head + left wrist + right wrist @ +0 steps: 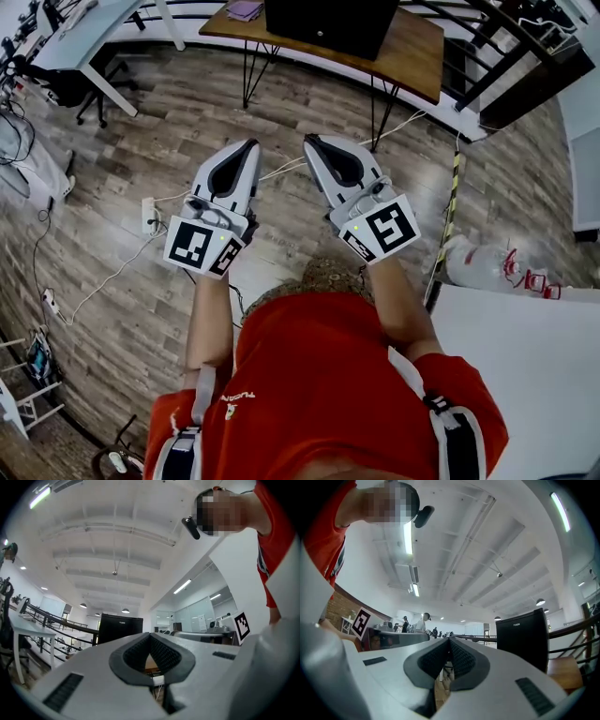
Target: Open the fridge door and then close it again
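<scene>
Nearest the body, L gripper (pixel 251 145): jaws fully closed, pads meeting, nothing btwn them; tips aim fwd, tilted a bit up.
R gripper (pixel 309 142): same, jaws pressed together, empty; sits just beside the L one, tips angled toward each other.
Floor (pixel 309 103): bare wood planks btwn the tips and the table legs, so both grippers are well apart from the target.
Table (pixel 417 56): wooden top on thin black legs, straight ahead, past the floor gap.
Fridge (pixel 330 23): small black box standing on the table, front face toward the person; door looks shut.
Bearing from L tips: fridge lies ahead, showing just left of the jaw line in the left gripper view.
Bearing from R tips: fridge lies ahead, right of the jaw line in the right gripper view.
Nearer hand: judged R, by a little; the fridge sits more over its side in the head view.
Door edge: long axis upright, prob. a vertical side edge to hook; handle & hinge side can't be told from here.
Next move needs: a long reach fwd, then jaws opened before any grab.
</scene>
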A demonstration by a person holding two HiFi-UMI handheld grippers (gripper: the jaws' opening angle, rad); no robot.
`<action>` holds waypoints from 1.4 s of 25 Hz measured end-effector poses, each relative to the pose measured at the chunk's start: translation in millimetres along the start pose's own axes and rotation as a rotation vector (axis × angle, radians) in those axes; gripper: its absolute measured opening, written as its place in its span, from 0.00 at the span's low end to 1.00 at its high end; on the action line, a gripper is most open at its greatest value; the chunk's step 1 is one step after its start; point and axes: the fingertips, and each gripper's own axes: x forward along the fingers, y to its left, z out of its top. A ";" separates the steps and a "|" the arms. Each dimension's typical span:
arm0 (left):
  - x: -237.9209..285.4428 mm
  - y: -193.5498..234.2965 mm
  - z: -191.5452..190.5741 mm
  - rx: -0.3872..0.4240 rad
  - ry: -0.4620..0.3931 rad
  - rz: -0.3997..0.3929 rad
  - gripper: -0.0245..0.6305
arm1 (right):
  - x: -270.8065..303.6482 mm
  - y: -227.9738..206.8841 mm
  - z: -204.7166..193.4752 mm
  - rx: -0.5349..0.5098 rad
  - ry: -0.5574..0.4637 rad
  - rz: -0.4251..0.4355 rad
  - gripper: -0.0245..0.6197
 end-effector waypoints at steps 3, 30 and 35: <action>2.0 14.6 -4.5 -0.004 0.006 0.005 0.05 | 12.6 -4.3 -3.9 -0.005 0.004 0.000 0.08; 217.6 251.3 -28.6 0.032 0.048 0.041 0.05 | 253.4 -211.1 -66.9 -0.011 0.000 0.061 0.08; 249.3 276.6 -31.9 0.040 0.065 0.034 0.05 | 282.1 -237.7 -73.9 -0.004 0.001 0.060 0.08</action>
